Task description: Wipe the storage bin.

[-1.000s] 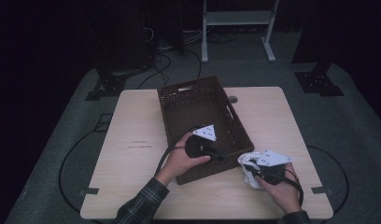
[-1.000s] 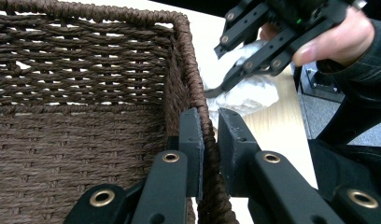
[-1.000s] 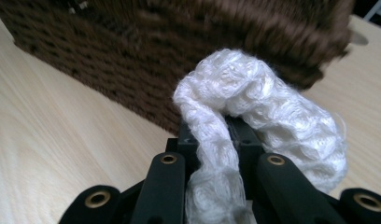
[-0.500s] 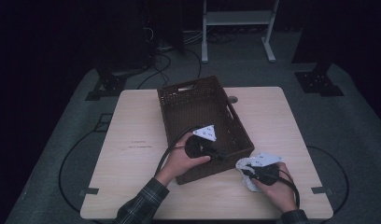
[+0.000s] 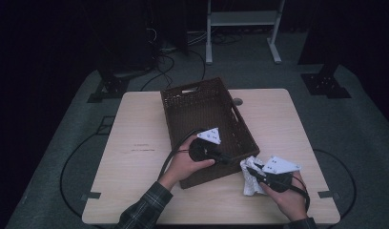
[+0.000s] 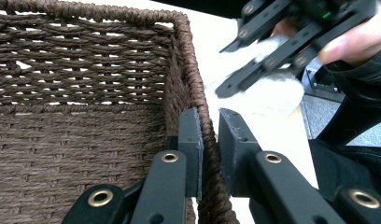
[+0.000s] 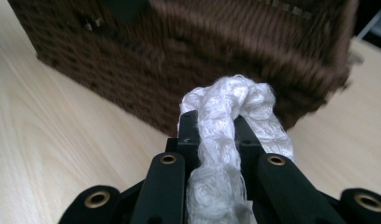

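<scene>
One brown basket (image 5: 202, 114) sits on the table (image 5: 135, 124). The left gripper (image 6: 209, 135) pinches the basket's side wall. One white cloth (image 7: 230, 121) is squeezed in the right gripper (image 7: 215, 128), just beside the basket

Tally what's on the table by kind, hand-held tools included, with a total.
Brown woven basket: 1
White crumpled cloth: 1
Hand-held tools: 2, the left tool clamped on the basket's rim, the right tool clamped on the cloth
Total: 4
</scene>
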The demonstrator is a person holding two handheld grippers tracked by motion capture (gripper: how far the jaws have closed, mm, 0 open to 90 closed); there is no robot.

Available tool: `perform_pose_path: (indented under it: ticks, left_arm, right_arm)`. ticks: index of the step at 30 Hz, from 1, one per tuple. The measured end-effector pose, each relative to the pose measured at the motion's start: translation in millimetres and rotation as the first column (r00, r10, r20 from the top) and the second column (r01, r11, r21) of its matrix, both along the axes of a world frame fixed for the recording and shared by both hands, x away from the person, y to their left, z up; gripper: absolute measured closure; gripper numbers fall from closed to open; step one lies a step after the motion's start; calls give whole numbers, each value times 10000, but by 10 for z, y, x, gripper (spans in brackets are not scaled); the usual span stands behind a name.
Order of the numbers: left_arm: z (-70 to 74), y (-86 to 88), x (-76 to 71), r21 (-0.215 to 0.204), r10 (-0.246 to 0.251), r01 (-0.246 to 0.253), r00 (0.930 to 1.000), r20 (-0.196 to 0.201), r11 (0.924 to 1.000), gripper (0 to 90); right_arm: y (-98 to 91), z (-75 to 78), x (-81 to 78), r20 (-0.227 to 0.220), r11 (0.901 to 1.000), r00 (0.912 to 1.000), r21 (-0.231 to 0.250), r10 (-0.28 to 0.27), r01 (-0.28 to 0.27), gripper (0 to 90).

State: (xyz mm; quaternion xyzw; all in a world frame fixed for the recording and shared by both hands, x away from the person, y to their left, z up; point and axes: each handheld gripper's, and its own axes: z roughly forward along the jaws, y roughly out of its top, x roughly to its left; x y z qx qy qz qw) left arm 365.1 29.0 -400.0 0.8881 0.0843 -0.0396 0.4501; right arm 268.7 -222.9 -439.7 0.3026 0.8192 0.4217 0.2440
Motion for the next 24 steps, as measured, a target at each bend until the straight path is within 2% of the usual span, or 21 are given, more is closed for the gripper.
perform_pose_path:
  ticks: [6,11,14,19,24]
  left_arm:
    - [0,0,1,17,-12,12,10000,12,10000,787]
    - [-1,1,4,15,-21,21,10000,25,10000,788]
    - [-1,-1,4,-1,-13,13,10000,15,10000,788]
    - [1,0,3,11,-10,10,10000,31,10000,790]
    - [0,-1,5,4,-13,13,10000,10,10000,791]
  right_arm:
    - [29,174,-112,667,9994,9977,325,92,-114,776]
    - [86,205,-126,851,9981,9957,471,358,-399,776]
    - [148,148,-77,675,9976,9962,378,547,-573,776]
    - [255,-14,37,99,9968,9968,76,793,-794,777]
    - [280,-112,104,-314,9961,9956,-34,883,-884,778]
